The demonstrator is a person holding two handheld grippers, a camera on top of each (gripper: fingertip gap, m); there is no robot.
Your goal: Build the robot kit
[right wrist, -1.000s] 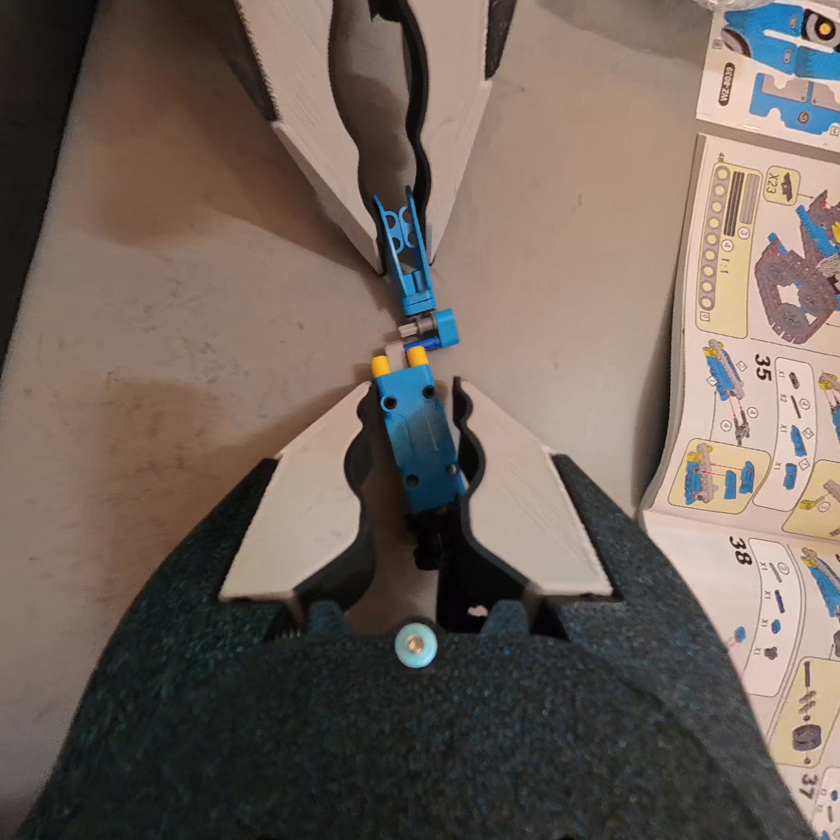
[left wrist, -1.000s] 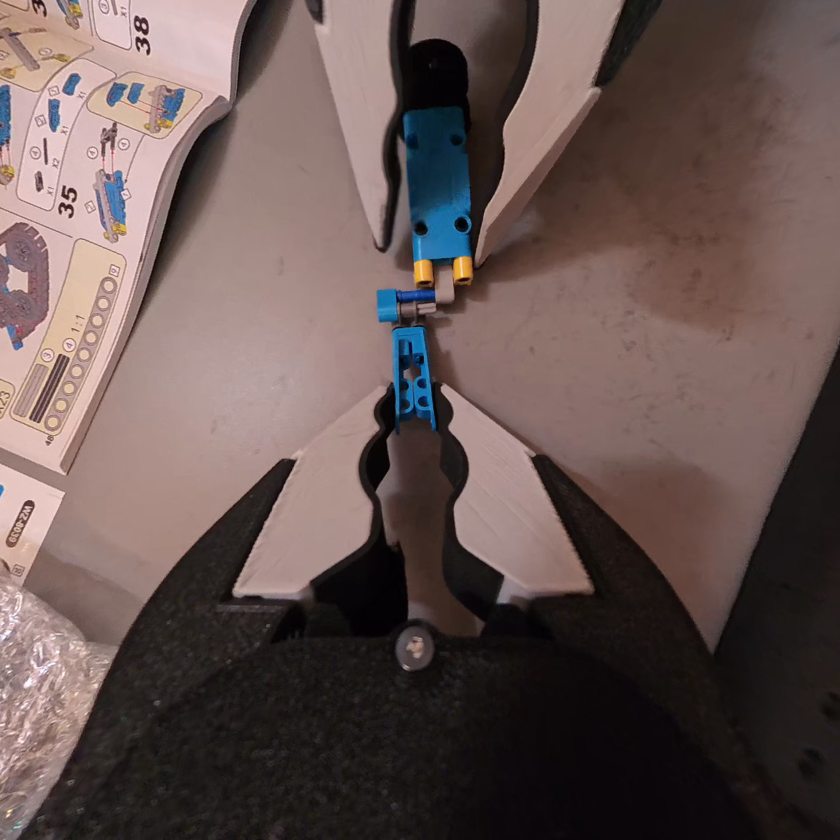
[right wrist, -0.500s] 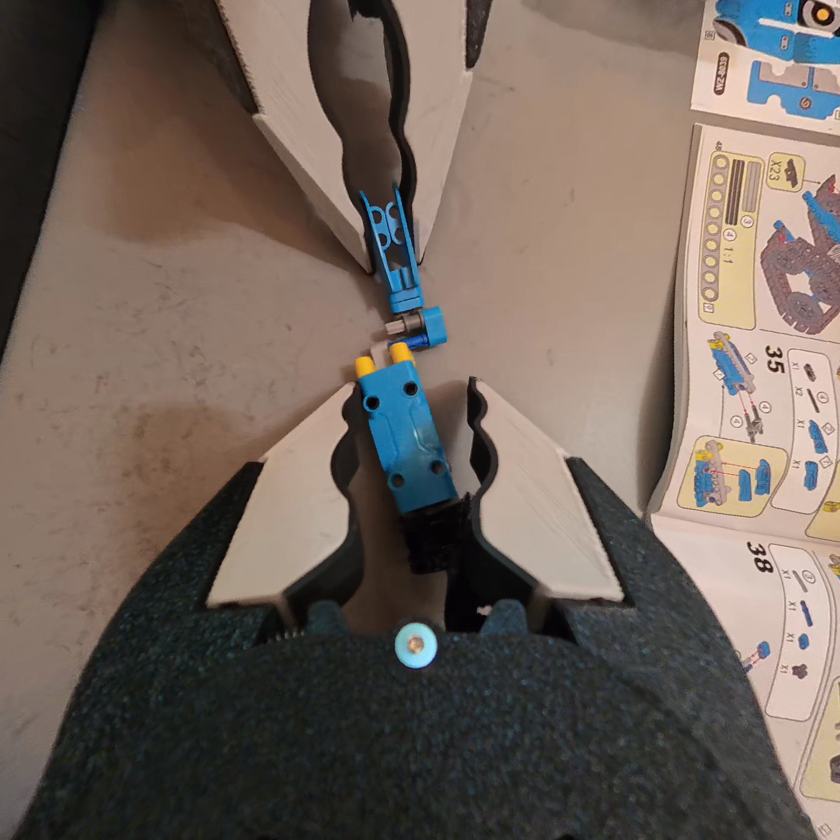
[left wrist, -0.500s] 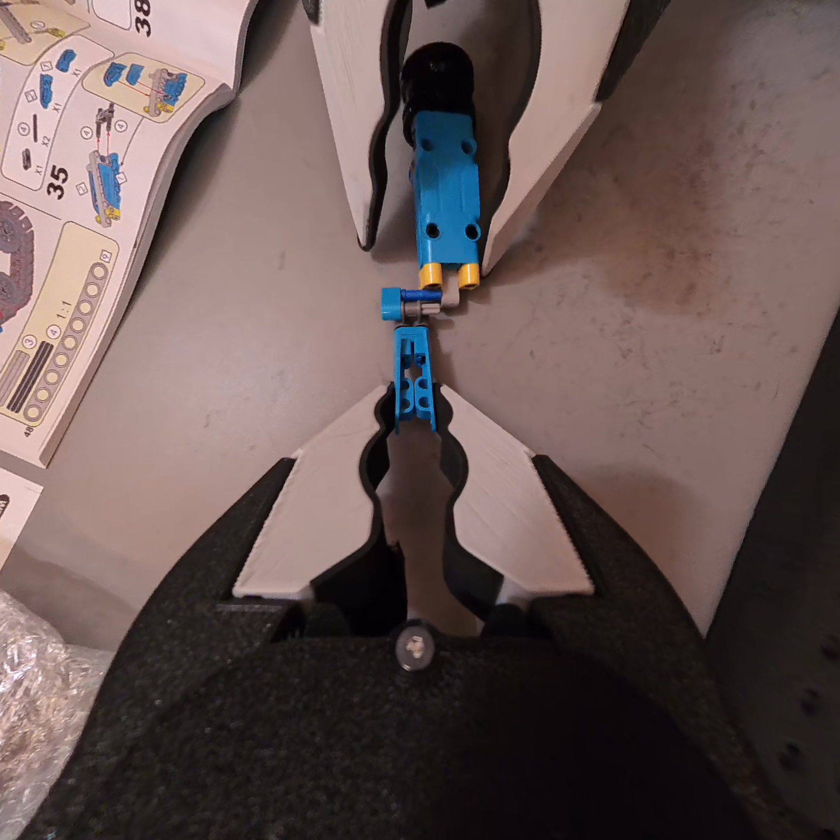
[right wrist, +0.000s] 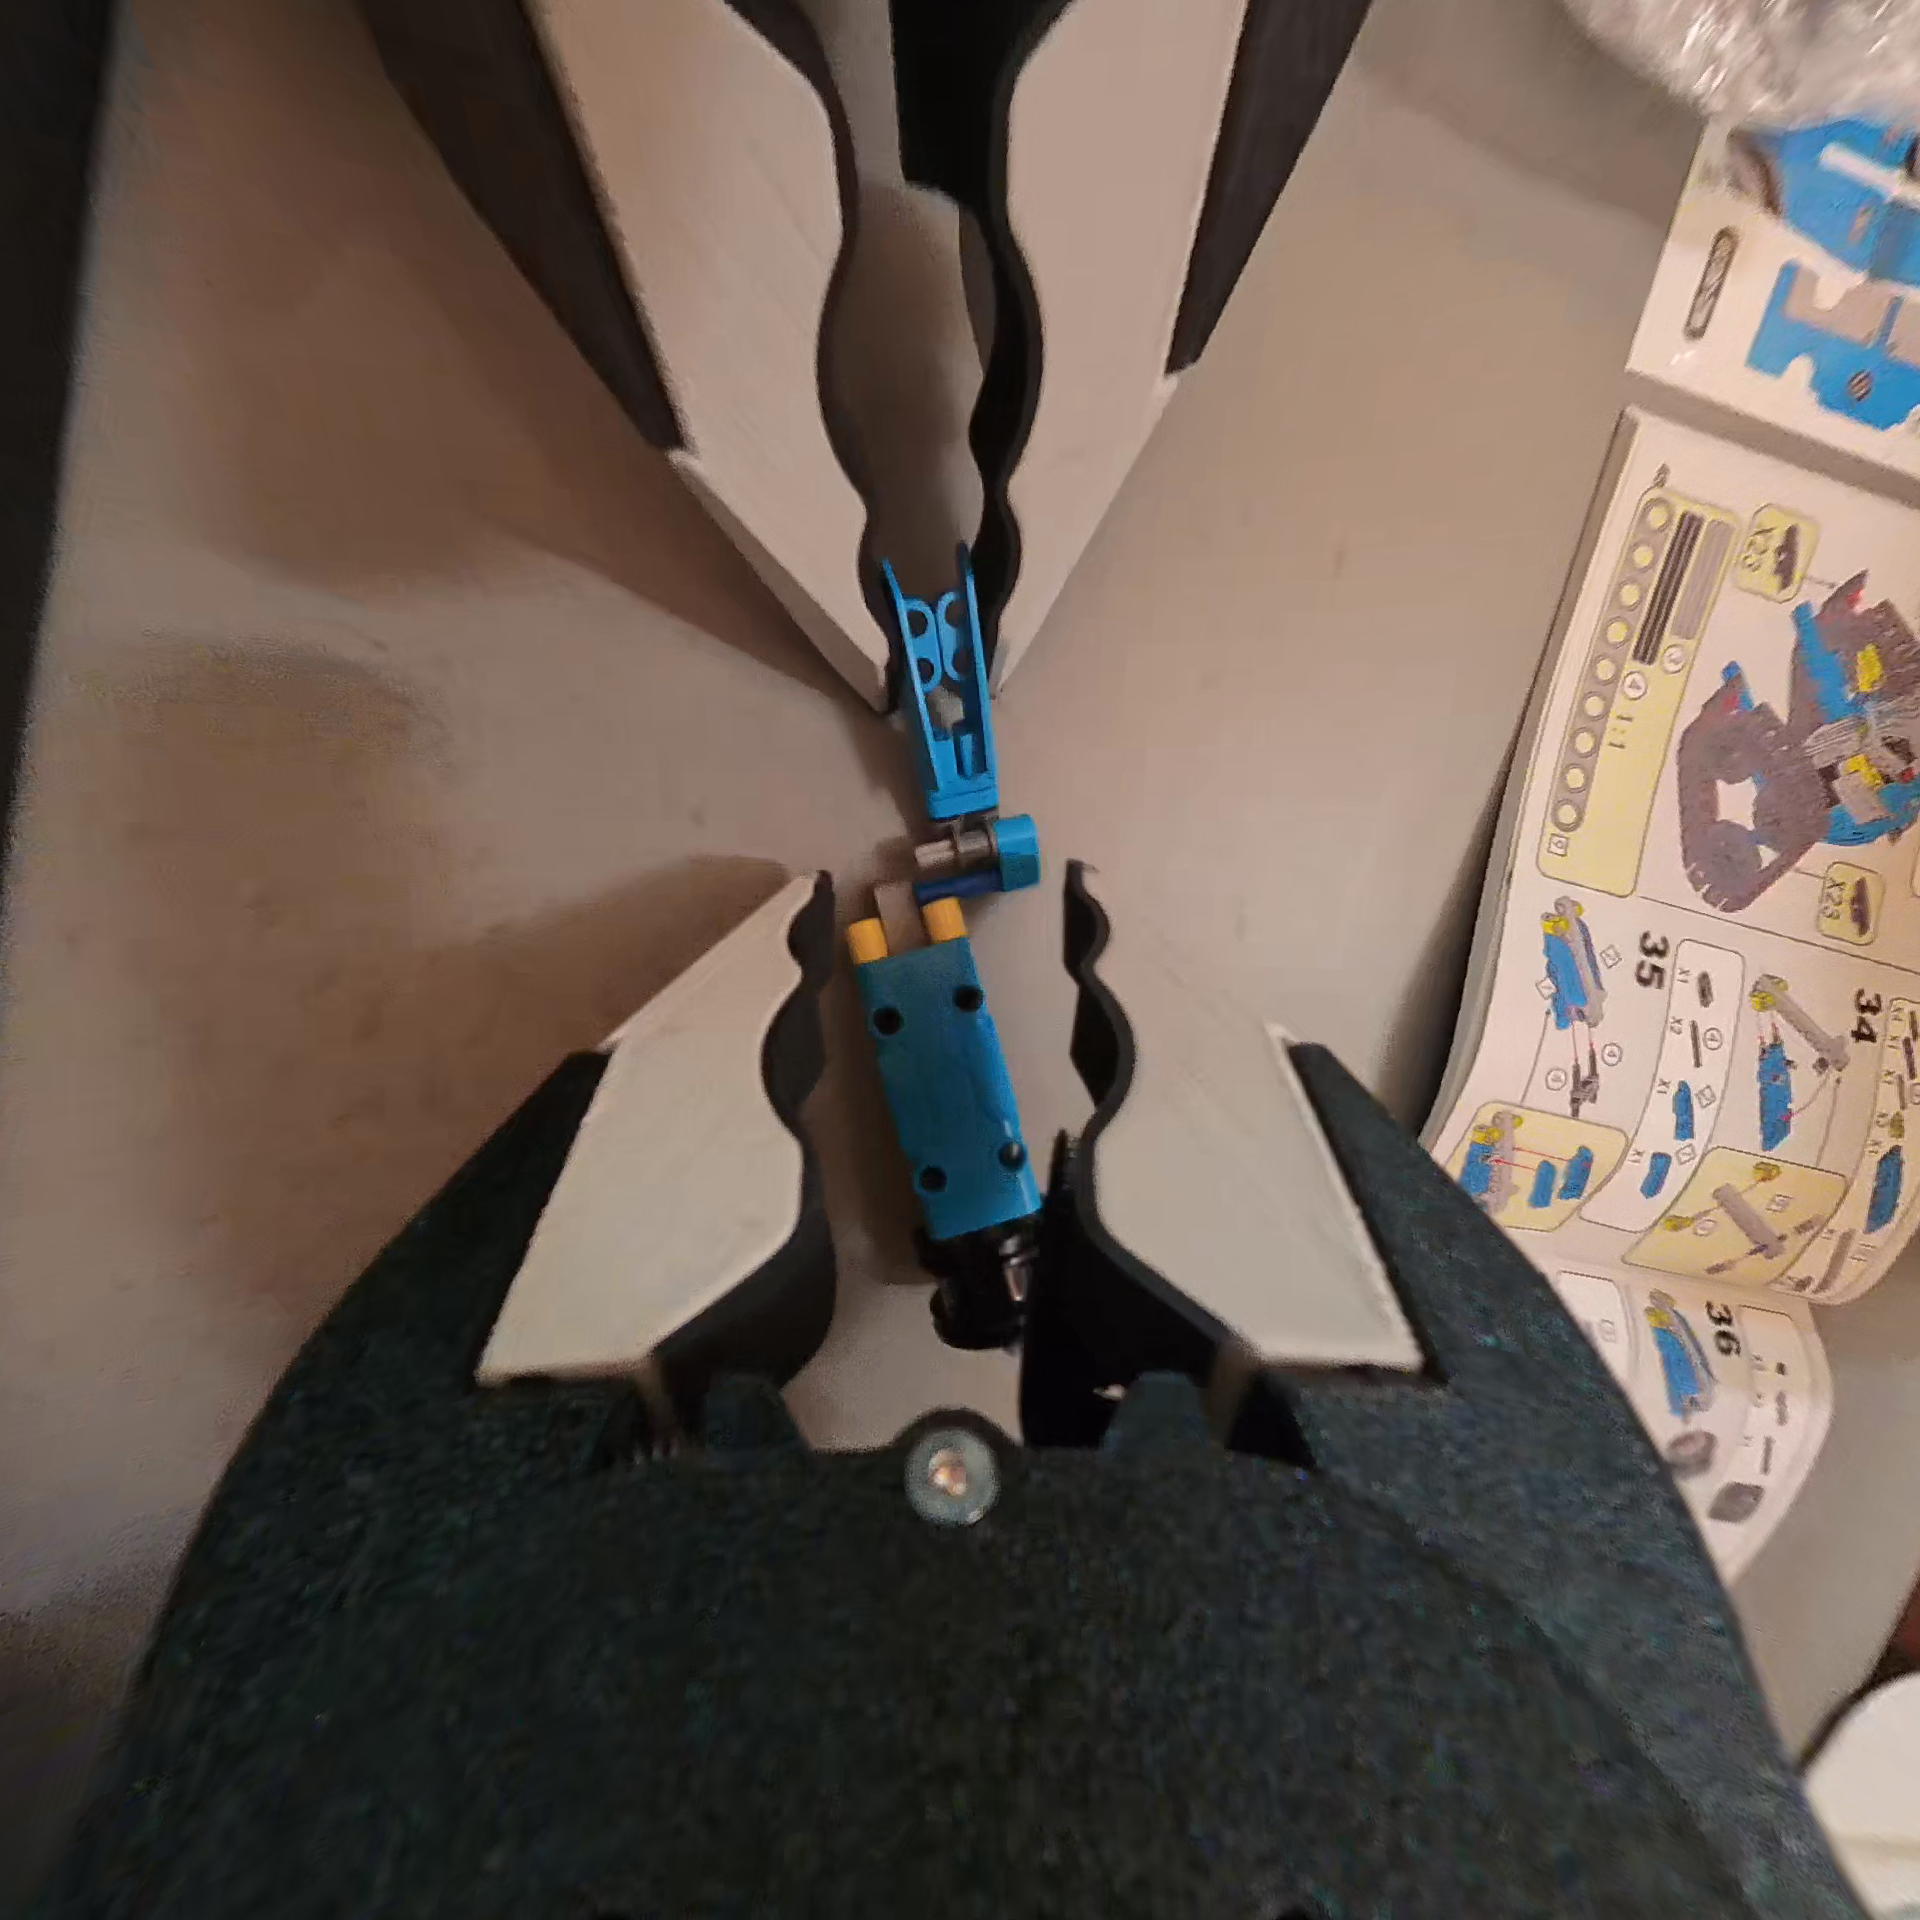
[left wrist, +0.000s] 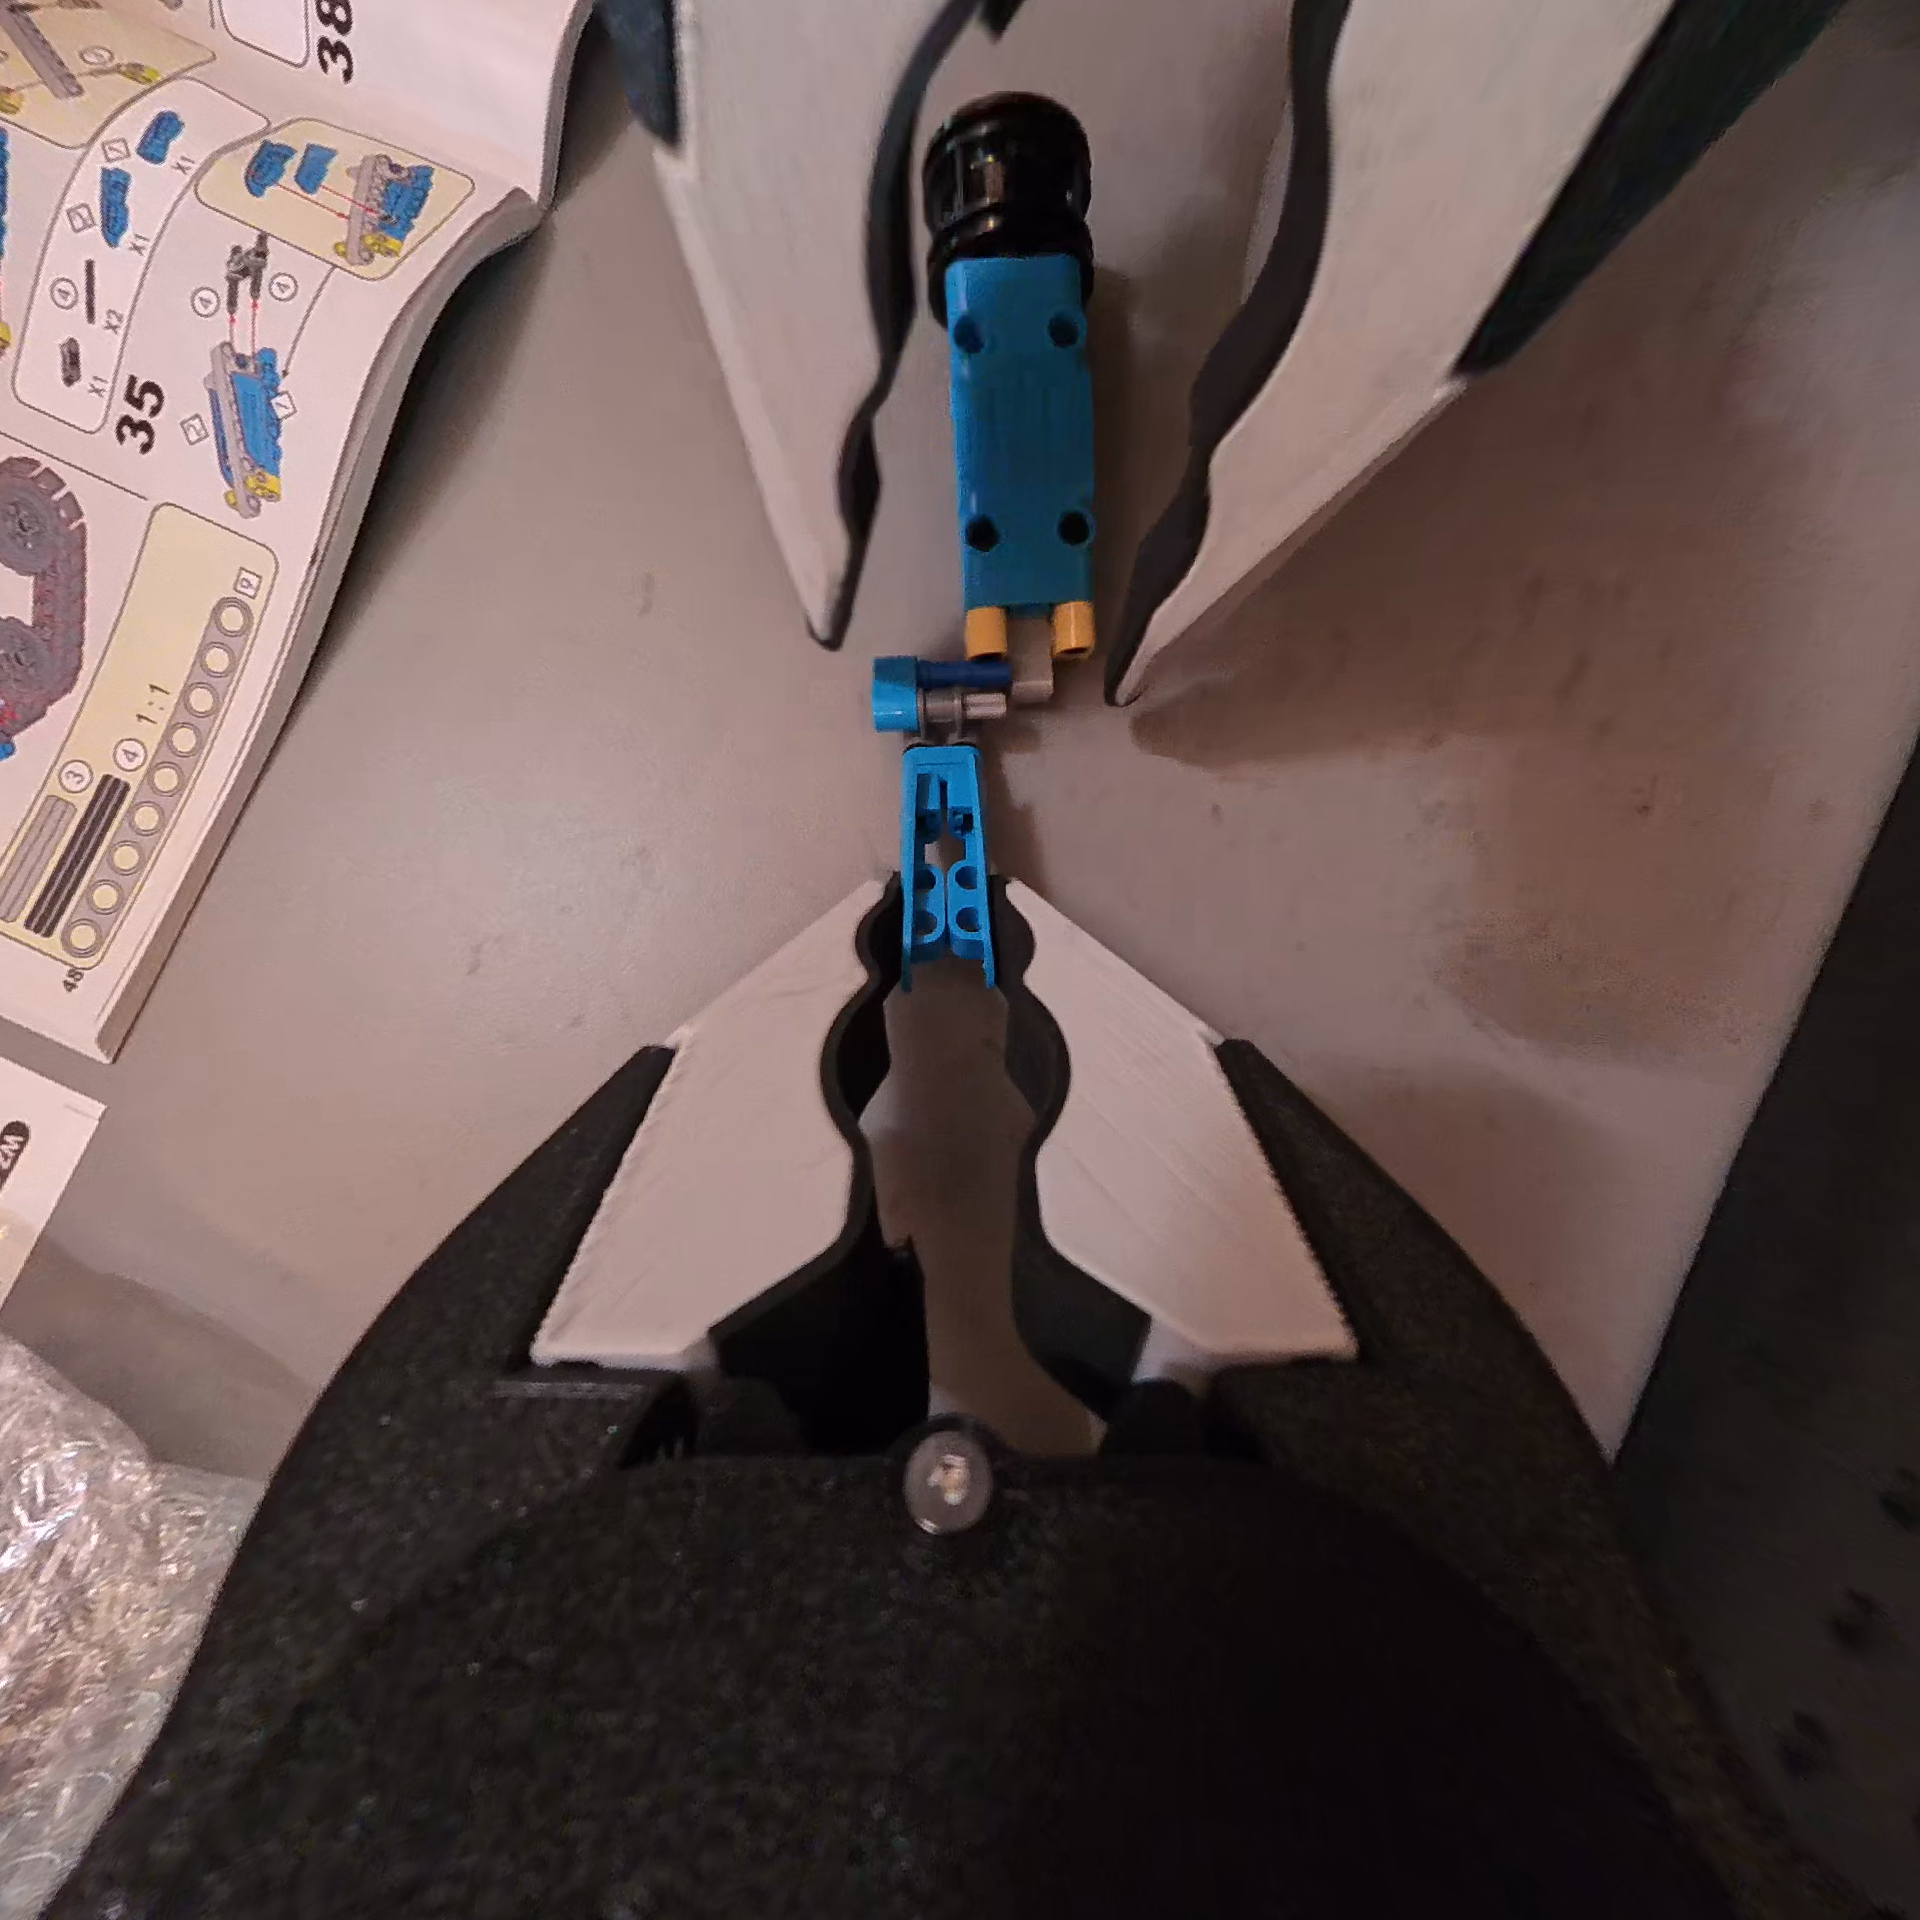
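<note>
My left gripper (left wrist: 948,902) is shut on a slim blue holed piece (left wrist: 945,883), held low over the grey table (left wrist: 1455,831). A small joint of a blue cylinder, grey pin and dark blue axle (left wrist: 940,698) sits at the piece's far end. It meets a blue block with two yellow pins (left wrist: 1023,457) and a black wheel (left wrist: 1006,182). My right gripper (right wrist: 948,881) is open around that block (right wrist: 945,1091), with gaps on both sides. The block lies on the table. The left gripper (right wrist: 940,694) faces it, shut on the slim piece (right wrist: 943,665).
An open instruction booklet lies beside the grippers (left wrist: 208,468) (right wrist: 1714,831). Crinkled clear plastic sits at the lower left in the left wrist view (left wrist: 73,1558). The table's dark edge runs along one side (left wrist: 1818,1247) (right wrist: 42,416). A white object shows at the lower right of the right wrist view (right wrist: 1870,1766). Both grippers' tips are close together, under 4 cm apart.
My right gripper's fingers have spread apart and let go of the blue block. My left gripper has stayed shut on the slim blue piece and hardly moved.
</note>
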